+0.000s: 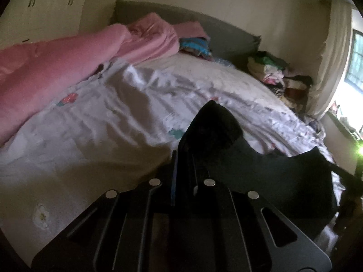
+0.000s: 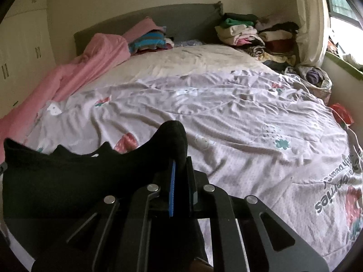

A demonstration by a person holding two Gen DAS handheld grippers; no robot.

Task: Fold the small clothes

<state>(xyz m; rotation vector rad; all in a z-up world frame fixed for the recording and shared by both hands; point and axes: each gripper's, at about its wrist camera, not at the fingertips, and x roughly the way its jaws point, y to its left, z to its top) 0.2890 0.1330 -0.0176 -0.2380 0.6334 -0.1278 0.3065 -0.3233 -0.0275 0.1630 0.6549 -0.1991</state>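
A small black garment (image 1: 261, 172) hangs stretched between my two grippers above the bed. My left gripper (image 1: 183, 158) is shut on one corner of it; the cloth bunches up over the fingertips and spreads away to the right. In the right wrist view the same black garment (image 2: 68, 176) spreads to the left, and my right gripper (image 2: 180, 165) is shut on its other corner, with cloth humped over the fingertips. A blue pad (image 2: 172, 190) shows on the right gripper's left finger. The lower part of the garment is hidden behind the gripper bodies.
The bed has a crumpled white printed sheet (image 2: 238, 117). A pink duvet (image 1: 56, 68) lies along the left side. A pile of folded and loose clothes (image 2: 256, 36) sits at the far right by the grey headboard (image 2: 181, 15). A window (image 2: 344, 11) is at right.
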